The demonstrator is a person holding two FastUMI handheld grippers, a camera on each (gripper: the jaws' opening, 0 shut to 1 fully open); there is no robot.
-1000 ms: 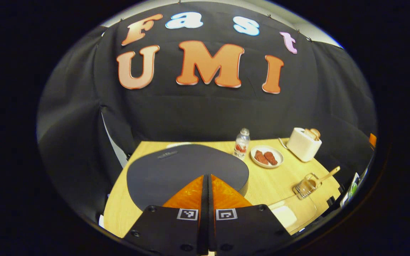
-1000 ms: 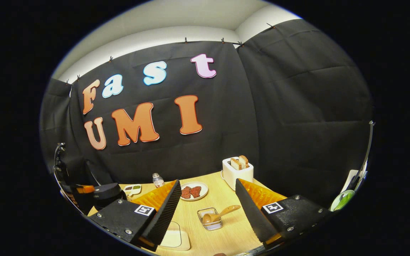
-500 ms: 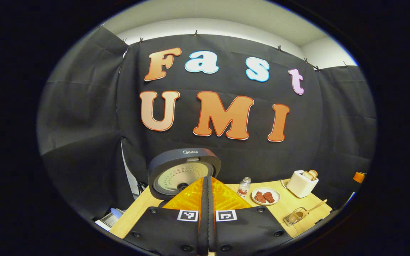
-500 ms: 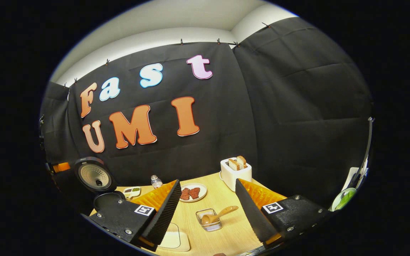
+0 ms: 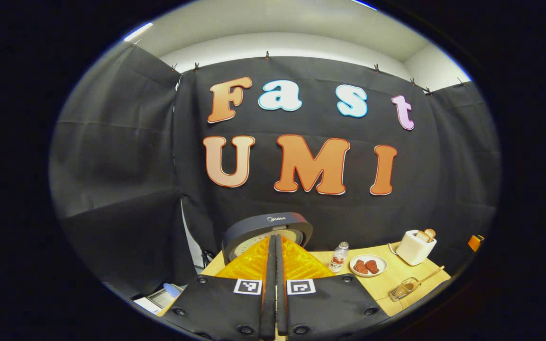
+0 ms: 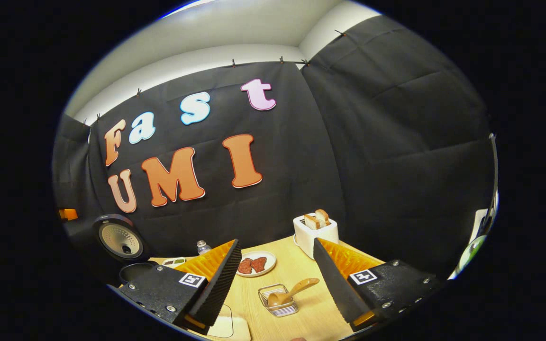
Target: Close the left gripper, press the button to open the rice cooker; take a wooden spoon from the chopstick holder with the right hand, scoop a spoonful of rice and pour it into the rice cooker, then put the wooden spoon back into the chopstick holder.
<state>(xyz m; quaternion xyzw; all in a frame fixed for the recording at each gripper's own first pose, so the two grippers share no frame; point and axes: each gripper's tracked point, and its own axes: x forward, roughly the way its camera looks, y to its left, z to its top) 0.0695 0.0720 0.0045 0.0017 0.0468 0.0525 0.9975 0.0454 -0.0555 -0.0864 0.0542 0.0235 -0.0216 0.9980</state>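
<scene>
Rice cooker [image 6: 120, 237], lid up, sits at 9 o'clock in right gripper view. Chopstick holder [image 6: 278, 300] lies dead ahead, 12 o'clock of right gripper [image 6: 277, 265], jaws spread wide. Wooden spoon [image 6: 291, 291] lies in it, handle toward 2 o'clock. Left gripper [image 5: 276, 241] pressed together, empty; right is nearer spoon.

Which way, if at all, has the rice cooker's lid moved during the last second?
Yes. The lid has swung up from flat over the pot to standing upright, its inner face now showing against the booth wall behind the table.
</scene>
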